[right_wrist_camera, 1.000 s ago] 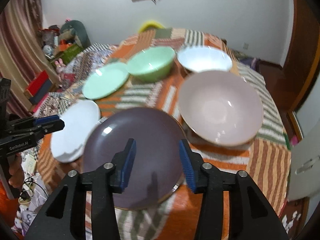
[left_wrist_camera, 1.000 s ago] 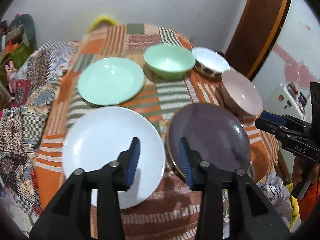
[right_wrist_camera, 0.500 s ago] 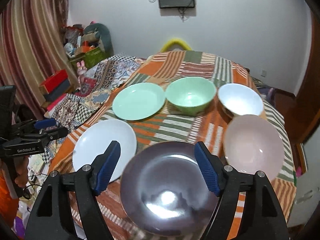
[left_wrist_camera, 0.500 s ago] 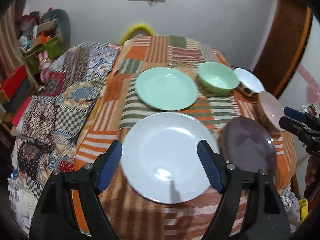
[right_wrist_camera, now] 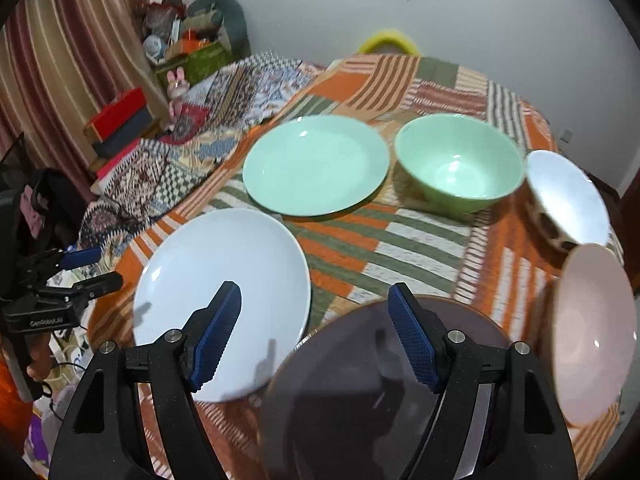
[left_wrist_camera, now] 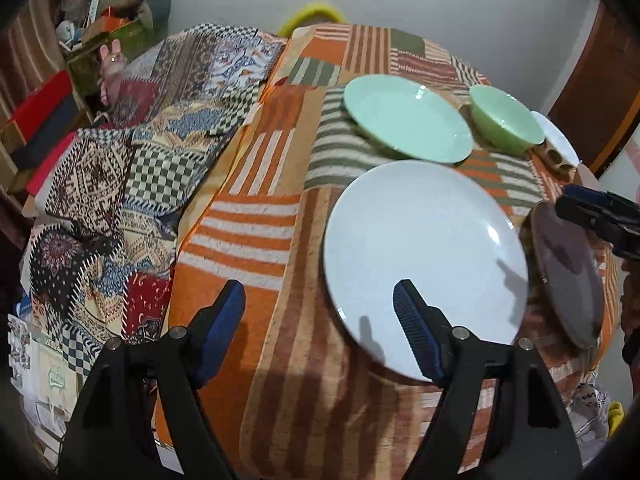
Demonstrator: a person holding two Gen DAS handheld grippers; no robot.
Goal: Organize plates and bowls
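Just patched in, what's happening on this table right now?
Nothing is picked up yet. Both grippers hang open over the patchwork tablecloth: the left gripper by the near edge of the white plate, the right gripper above the dark purple plate. Farther back sit a mint green plate, green bowl, white bowl and pink bowl, all separate, unstacked.

Even, fairly bright indoor light is falling from above. Small glare spots are shining on the white plate (left_wrist_camera: 424, 264), the green bowl (right_wrist_camera: 458, 164) and the pink bowl (right_wrist_camera: 592, 336). Gripper fingers are casting soft shadows onto the white plate and the dark plate (right_wrist_camera: 376, 392). Fisheye bending is curving the edges, with black vignetting filling the corners. Slight motion blur is softening the right view.
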